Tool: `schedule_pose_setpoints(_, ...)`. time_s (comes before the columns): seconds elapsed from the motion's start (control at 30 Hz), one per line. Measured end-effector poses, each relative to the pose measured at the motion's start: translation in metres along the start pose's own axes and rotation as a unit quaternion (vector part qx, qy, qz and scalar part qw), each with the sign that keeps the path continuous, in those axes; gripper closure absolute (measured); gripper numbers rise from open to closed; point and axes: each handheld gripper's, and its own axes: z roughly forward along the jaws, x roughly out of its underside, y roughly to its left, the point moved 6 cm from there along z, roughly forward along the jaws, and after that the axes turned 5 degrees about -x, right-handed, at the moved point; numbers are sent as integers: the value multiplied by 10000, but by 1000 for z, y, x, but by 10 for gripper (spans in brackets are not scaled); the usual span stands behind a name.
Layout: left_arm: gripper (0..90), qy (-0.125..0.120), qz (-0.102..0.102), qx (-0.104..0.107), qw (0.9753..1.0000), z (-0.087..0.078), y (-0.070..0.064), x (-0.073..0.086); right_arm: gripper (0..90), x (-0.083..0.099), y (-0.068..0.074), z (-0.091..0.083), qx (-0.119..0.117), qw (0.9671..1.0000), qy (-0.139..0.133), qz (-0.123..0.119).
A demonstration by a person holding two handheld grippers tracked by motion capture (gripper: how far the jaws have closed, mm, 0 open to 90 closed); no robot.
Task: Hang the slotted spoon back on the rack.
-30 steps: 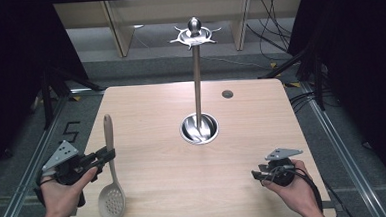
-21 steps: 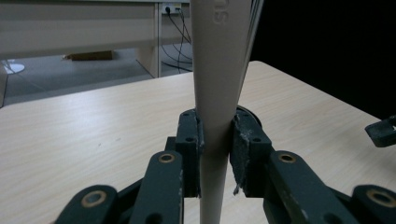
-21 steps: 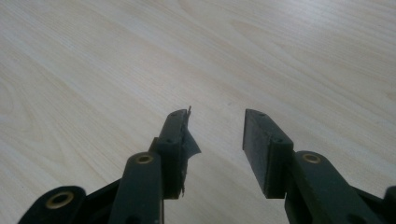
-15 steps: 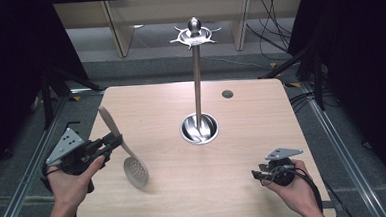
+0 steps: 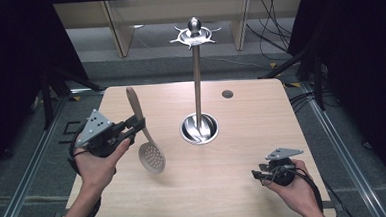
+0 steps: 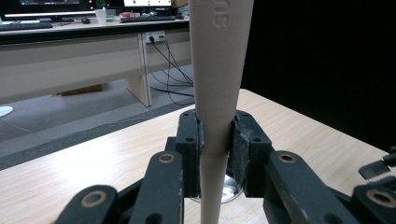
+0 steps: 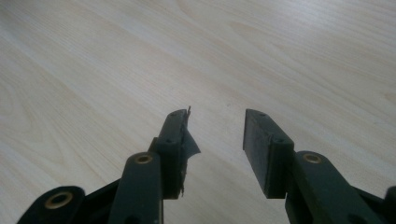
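Resting low at the near right corner of the pale wooden table (image 5: 242,136), the right gripper (image 5: 257,174) has its jaws apart over bare woodgrain, holding nothing. Farther in on the left, the left gripper (image 5: 136,125) clamps the beige handle of a slotted spoon (image 5: 151,156), lifted off the tabletop with its perforated bowl hanging down. Beyond, mid-table, stands a steel utensil stand (image 5: 197,83) on a round base, and a small dark disc (image 5: 227,93) lies behind it. Past the table: grey floor, light desk legs, loose cables (image 5: 272,31) and dark curtains.
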Motion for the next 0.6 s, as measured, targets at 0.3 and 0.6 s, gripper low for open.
schedule_pose_setpoints(0.3, 737, 99, 74, -183, 9998, 17, -11, -9, 604, 0, 1, -2, -33, 10000, 68, 62)
schedule_pose_setpoints(0.6, 736, 221, 73, -370, 9990, 38, -22, -20, 602, 0, 1, -2, -28, 10000, 66, 61)
